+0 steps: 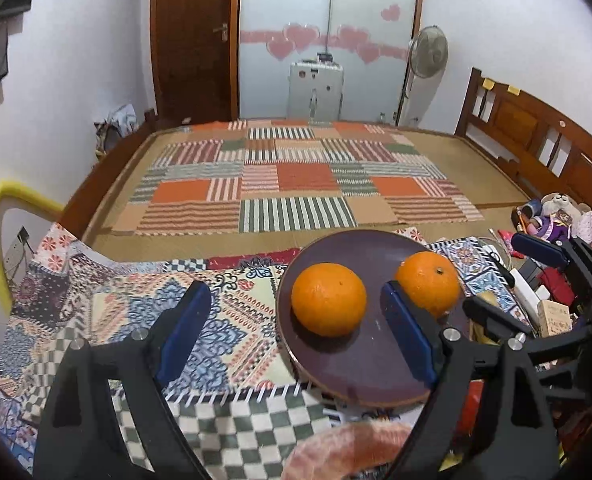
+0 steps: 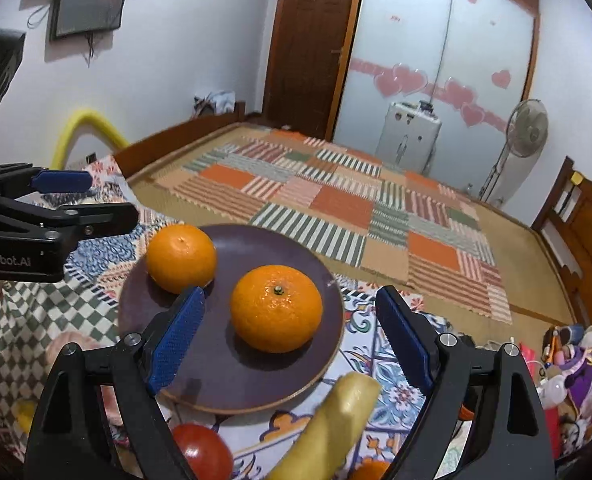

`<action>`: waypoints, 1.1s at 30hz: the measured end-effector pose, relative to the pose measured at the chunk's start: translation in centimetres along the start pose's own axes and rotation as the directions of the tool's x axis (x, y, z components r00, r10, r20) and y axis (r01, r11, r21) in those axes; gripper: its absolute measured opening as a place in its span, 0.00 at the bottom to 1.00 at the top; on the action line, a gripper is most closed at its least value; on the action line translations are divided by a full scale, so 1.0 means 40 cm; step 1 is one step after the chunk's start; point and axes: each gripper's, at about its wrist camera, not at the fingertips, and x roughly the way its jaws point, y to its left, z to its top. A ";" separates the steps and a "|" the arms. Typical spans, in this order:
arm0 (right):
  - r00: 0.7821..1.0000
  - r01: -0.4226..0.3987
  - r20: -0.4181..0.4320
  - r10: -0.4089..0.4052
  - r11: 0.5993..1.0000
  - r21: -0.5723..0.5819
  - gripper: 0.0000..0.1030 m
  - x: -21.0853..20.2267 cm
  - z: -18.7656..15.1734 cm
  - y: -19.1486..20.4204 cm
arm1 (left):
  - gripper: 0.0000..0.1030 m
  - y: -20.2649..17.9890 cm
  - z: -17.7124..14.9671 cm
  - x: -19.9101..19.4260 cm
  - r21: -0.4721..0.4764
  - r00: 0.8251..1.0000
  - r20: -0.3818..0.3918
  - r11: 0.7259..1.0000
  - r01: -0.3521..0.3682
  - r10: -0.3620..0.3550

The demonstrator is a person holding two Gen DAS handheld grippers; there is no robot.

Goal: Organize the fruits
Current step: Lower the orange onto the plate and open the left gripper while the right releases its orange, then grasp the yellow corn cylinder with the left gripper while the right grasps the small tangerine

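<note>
Two oranges (image 1: 328, 299) apart on dark plate (image 1: 352, 376), left tongs (image 1: 296, 328) spread wide, patterned cloth (image 1: 199, 308)

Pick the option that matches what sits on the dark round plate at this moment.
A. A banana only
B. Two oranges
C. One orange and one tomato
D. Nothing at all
B: the plate carries two oranges, one on the left and one nearer the middle, lying apart from each other; the red fruit and the yellow fruit appear off the plate, nearer the camera.

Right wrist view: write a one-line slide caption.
Open right gripper hovers over a dark plate holding two oranges.
</note>
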 end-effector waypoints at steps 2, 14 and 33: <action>1.000 -0.006 0.021 0.006 1.000 0.010 0.83 -0.026 -0.003 -0.002 | 0.85 0.000 -0.012 -0.044 0.014 1.000 0.028 1.000 -0.005 0.005; 0.994 0.004 0.110 -0.011 0.998 0.070 0.84 -0.170 -0.061 0.031 | 0.85 -0.016 -0.137 -0.266 0.046 0.991 0.135 0.999 -0.021 0.014; 0.999 -0.049 0.022 0.047 0.994 0.097 0.84 -0.235 -0.267 0.145 | 0.85 -0.061 -0.360 -0.355 0.078 0.995 0.024 0.993 0.091 -0.093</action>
